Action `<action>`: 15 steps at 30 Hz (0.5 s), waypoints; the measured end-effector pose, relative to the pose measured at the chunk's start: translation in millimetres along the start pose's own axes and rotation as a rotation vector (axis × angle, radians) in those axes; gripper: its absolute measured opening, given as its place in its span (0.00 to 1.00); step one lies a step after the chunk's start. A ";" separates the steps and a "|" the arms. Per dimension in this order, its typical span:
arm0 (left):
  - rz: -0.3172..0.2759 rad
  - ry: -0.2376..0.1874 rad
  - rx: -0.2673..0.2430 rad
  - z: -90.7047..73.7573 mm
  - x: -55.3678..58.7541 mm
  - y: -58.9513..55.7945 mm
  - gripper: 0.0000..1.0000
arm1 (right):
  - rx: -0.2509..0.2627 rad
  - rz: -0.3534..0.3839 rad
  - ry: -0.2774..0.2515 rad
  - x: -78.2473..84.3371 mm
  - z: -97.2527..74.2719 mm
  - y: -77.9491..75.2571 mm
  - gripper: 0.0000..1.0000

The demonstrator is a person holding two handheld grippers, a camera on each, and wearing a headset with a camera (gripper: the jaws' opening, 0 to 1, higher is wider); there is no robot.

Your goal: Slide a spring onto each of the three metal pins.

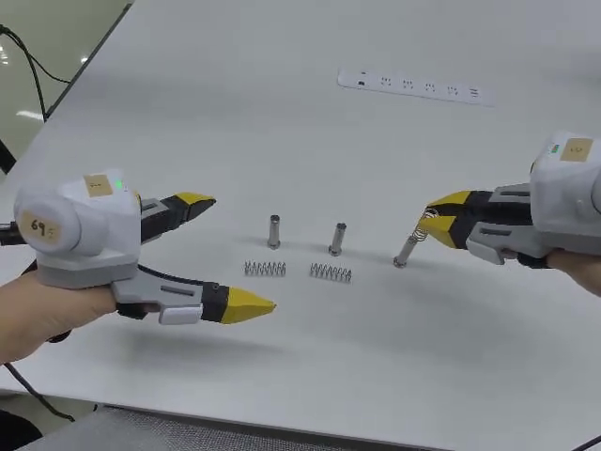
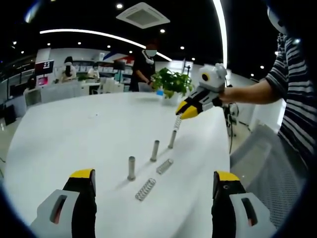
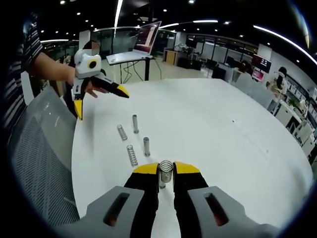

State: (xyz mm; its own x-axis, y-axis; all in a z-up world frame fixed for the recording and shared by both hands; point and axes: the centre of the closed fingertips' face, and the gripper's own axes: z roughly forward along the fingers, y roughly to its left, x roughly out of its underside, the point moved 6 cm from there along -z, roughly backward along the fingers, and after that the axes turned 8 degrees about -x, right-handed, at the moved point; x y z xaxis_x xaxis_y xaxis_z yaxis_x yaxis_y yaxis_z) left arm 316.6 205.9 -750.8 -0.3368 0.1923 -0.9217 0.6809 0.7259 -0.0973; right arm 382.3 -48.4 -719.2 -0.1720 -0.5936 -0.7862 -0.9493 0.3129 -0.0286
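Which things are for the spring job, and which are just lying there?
For the job: left pin, middle pin, right pin, left spring, middle spring, held spring.
Just lying about: power strip, plant.

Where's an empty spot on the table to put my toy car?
Best spot: the wide bare table between the power strip and the pins. The near edge, in front of the two loose springs, is free too. It's crowded in the middle, where the left gripper and right gripper flank pins and springs.
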 end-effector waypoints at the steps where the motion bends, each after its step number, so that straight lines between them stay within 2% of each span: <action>1: 0.001 0.000 -0.002 -0.2 0.0 0.4 0.96 | 0.002 0.000 -0.001 0.2 0.1 -0.3 0.07; 15: -0.004 -0.009 -0.004 1.0 -1.7 1.1 0.96 | 0.000 0.023 -0.009 0.5 3.1 -0.6 0.07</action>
State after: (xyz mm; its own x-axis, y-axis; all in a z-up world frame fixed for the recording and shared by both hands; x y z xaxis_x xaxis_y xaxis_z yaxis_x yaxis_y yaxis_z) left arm 318.5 205.7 -749.7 -0.3337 0.1840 -0.9245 0.6773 0.7289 -0.0994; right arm 383.7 -46.6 -721.5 -0.1914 -0.5798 -0.7920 -0.9451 0.3265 -0.0106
